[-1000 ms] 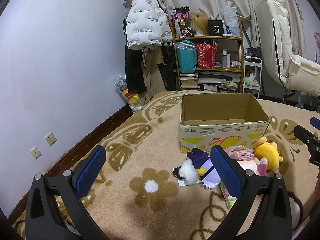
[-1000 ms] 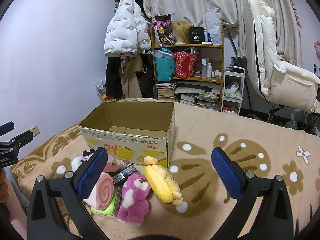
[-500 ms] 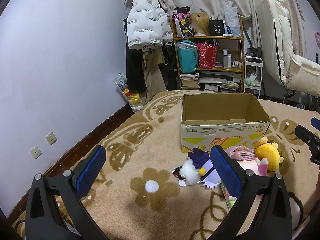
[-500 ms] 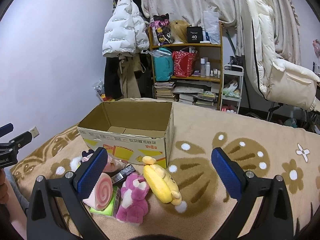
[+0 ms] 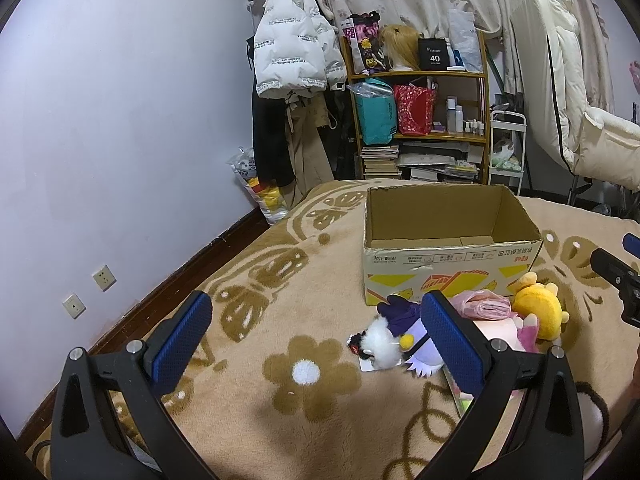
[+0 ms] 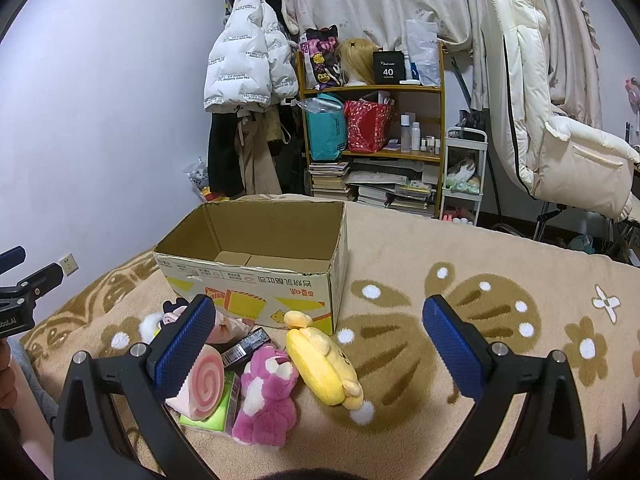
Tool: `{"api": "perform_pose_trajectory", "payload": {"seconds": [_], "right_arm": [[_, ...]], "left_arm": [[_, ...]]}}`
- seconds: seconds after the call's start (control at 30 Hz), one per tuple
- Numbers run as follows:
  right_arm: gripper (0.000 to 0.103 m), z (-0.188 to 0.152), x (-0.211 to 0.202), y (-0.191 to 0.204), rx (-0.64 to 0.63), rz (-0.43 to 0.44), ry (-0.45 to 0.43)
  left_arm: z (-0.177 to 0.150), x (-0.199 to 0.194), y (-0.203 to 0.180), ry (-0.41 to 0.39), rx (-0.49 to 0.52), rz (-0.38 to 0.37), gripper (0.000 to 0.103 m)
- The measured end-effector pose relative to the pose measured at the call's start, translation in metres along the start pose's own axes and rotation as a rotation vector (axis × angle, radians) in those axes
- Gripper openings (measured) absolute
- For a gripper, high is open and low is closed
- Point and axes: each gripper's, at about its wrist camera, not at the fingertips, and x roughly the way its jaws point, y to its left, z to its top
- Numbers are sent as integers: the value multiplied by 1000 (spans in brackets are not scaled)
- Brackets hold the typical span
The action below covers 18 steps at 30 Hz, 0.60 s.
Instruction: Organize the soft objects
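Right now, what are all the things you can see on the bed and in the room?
Cardboard box: one, brown and yellow, open and empty, on the blanket.
Yellow plush: one, lying before the box.
Pink bear plush: one, beside the yellow plush.
Pink swirl plush: one, left of the bear.
Purple and white plush: one, left end of the pile.
Blanket: one, tan with brown flowers.
Shelf: one, wooden, by the wall.
White jacket: one, hanging.
Left gripper: open, empty.
Right gripper: open, empty.
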Motion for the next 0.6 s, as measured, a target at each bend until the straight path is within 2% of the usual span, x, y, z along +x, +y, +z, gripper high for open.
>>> {"api": "perform_pose_trajectory", "payload": {"seconds": [0.37,0.6], "right_arm": [[103,-2,1,-2,1,3,4],[103,-11,18,0,-2,-16,49]], "left_arm": [[-1,2,1,6,5,1,103],[-2,14,-2,55,24,25,103]]}}
